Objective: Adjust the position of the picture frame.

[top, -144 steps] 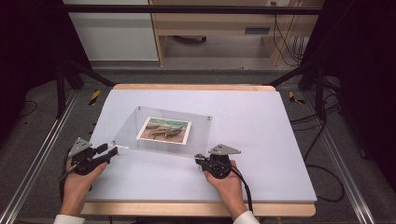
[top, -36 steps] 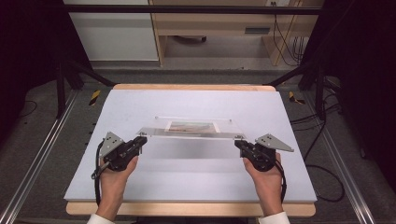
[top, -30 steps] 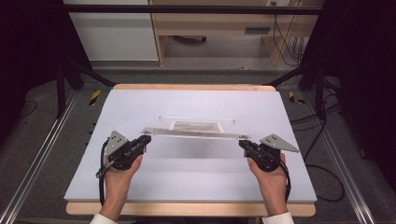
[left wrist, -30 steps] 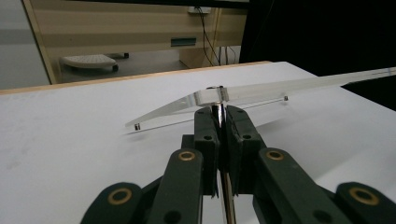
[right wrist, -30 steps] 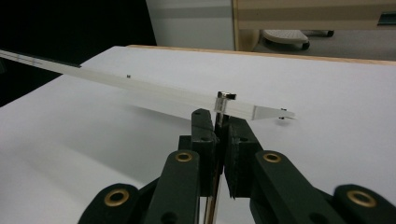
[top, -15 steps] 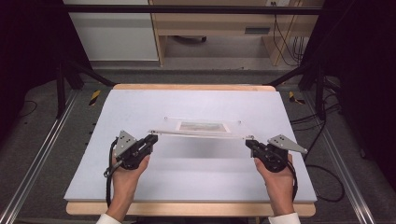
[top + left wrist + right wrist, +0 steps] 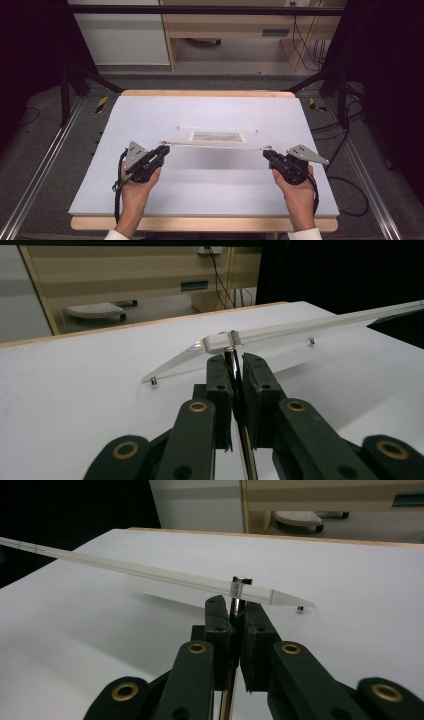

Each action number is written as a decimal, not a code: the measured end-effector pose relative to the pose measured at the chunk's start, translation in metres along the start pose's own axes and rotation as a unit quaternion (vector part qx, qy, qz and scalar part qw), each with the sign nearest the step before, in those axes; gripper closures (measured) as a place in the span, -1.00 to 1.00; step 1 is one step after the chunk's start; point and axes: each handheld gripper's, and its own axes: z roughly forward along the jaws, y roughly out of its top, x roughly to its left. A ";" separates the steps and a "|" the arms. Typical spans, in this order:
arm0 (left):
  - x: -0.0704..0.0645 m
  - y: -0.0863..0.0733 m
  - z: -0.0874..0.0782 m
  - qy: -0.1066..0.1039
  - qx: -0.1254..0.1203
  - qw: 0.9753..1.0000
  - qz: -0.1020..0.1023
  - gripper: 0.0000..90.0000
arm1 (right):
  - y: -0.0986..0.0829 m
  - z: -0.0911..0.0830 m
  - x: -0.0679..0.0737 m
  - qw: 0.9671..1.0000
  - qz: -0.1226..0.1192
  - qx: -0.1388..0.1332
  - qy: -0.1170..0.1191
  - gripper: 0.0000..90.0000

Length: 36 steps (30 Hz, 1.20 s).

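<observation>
A white worktop (image 7: 210, 190) with a wooden edge fills the middle of the scene. Beyond its far edge stand a white cabinet (image 7: 120, 37) at the left and a wooden desk (image 7: 235, 25) at the right, with cables (image 7: 302, 37) hanging beside it. Aluminium rails (image 7: 42, 170) run along the grey floor (image 7: 75, 120) on either side.

Clear acrylic picture frame (image 7: 215, 141) frame centre, above white table (image 7: 150, 115); left gripper (image 7: 162, 150) left end, right gripper (image 7: 267, 154) right end.

High overhead; tool cameras close, perhaps facing.
</observation>
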 end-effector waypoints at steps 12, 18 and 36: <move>-0.004 -0.009 -0.005 0.001 0.010 1.000 0.000 0.81 | -0.007 -0.001 0.000 1.000 0.001 0.013 0.005 0.87; -0.004 -0.016 -0.009 0.000 0.020 1.000 -0.009 0.82 | -0.013 0.000 0.002 1.000 -0.002 0.023 0.010 0.88; -0.005 -0.038 -0.013 -0.012 0.069 0.997 -0.014 0.85 | -0.041 0.000 -0.001 0.997 -0.004 0.060 0.041 0.88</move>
